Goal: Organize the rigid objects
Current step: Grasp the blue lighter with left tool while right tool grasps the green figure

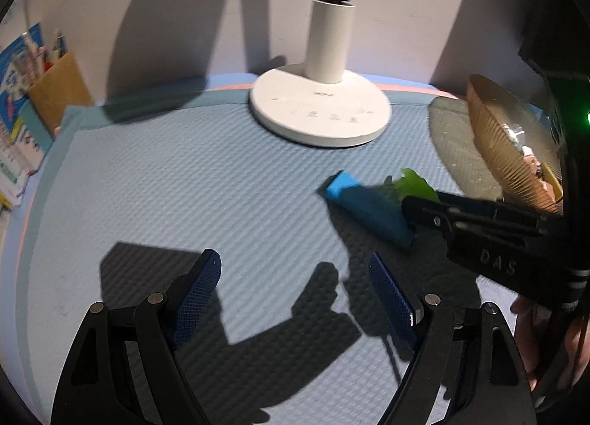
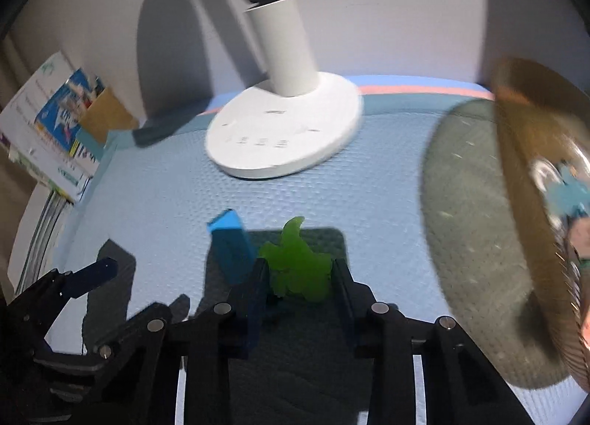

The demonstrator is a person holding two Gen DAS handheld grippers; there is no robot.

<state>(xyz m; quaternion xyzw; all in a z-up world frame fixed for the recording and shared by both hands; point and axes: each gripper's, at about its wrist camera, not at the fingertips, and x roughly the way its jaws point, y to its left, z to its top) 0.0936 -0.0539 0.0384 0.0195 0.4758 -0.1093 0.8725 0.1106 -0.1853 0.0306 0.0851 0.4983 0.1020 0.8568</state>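
Observation:
A green jagged plastic toy [image 2: 298, 266] sits between the fingers of my right gripper [image 2: 300, 268], and both pads touch its sides just above the blue textured mat [image 2: 155, 211]. A blue rectangular block [image 2: 230, 244] lies against the outside of the left finger. In the left wrist view the right gripper [image 1: 411, 204] reaches in from the right, with the green toy [image 1: 415, 185] and the blue block [image 1: 365, 207] at its tip. My left gripper [image 1: 295, 262] stands open and empty over the bare mat [image 1: 184, 185]; one of its fingers [image 2: 92, 275] shows in the right wrist view.
A white lamp base [image 1: 320, 115] and its post stand at the back by the wall. A brown ribbed bowl [image 1: 497, 152] holding small items sits on a grey round pad [image 1: 450, 130] at the right. Booklets and a cardboard box [image 1: 55, 89] stand at the left edge.

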